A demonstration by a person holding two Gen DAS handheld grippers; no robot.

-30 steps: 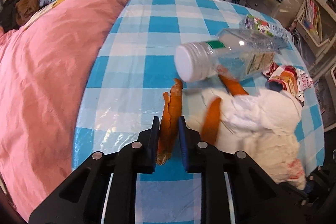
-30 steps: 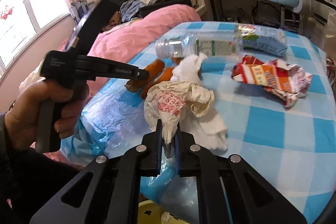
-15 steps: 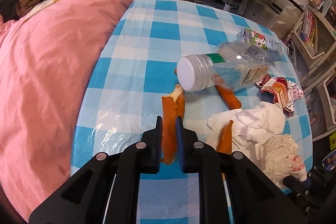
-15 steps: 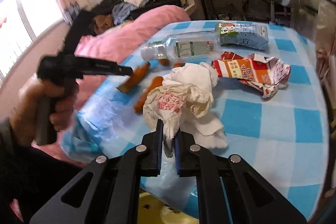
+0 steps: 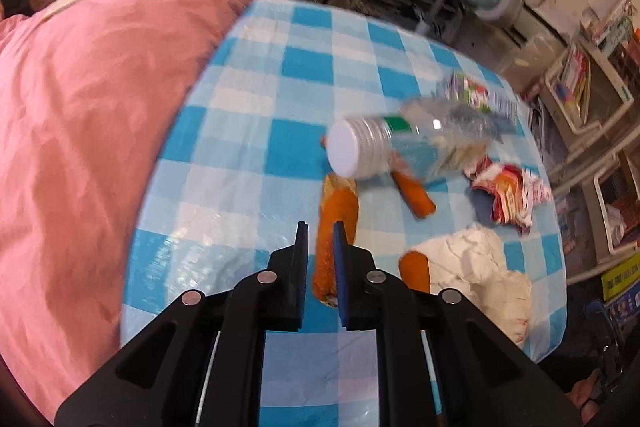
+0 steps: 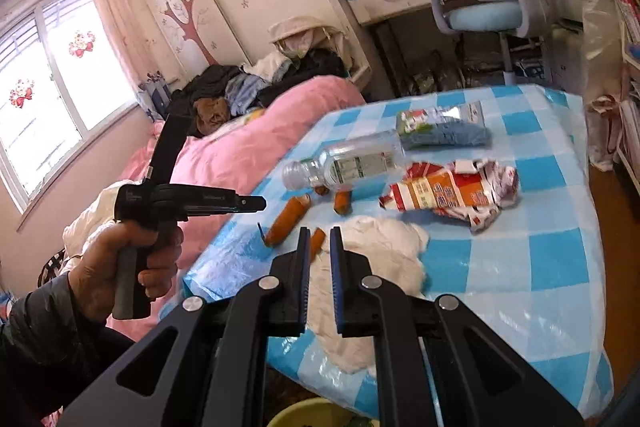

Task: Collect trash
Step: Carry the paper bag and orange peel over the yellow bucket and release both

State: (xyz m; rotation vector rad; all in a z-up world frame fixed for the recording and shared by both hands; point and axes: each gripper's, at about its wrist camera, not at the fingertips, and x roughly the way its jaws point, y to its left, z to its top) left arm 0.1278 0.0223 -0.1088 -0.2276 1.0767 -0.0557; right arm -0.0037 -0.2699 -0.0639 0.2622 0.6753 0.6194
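Observation:
Trash lies on a blue-checked table (image 5: 256, 115). My left gripper (image 5: 320, 231) hovers above the near edge with its jaws a small gap apart and nothing pinched; an orange peel strip (image 5: 336, 227) lies on the table below it. My right gripper (image 6: 320, 233) is open and empty above a crumpled white tissue and bag (image 6: 380, 251). A clear plastic bottle (image 6: 348, 163) lies on its side. A crushed red-and-white wrapper (image 6: 448, 191) and a flattened carton (image 6: 440, 125) lie beyond. More peel pieces (image 6: 288, 217) lie near the bottle.
A pink quilt on a bed (image 5: 80, 107) borders the table's left side. A blue office chair (image 6: 484, 15) and a desk stand behind. Shelves (image 5: 576, 87) are on the right. A yellow-green bin rim (image 6: 308, 413) shows under the table edge.
My right gripper has let go of the white plastic bag and its jaws have opened. My left gripper has opened off the orange peel, which lies on the table, and has lifted.

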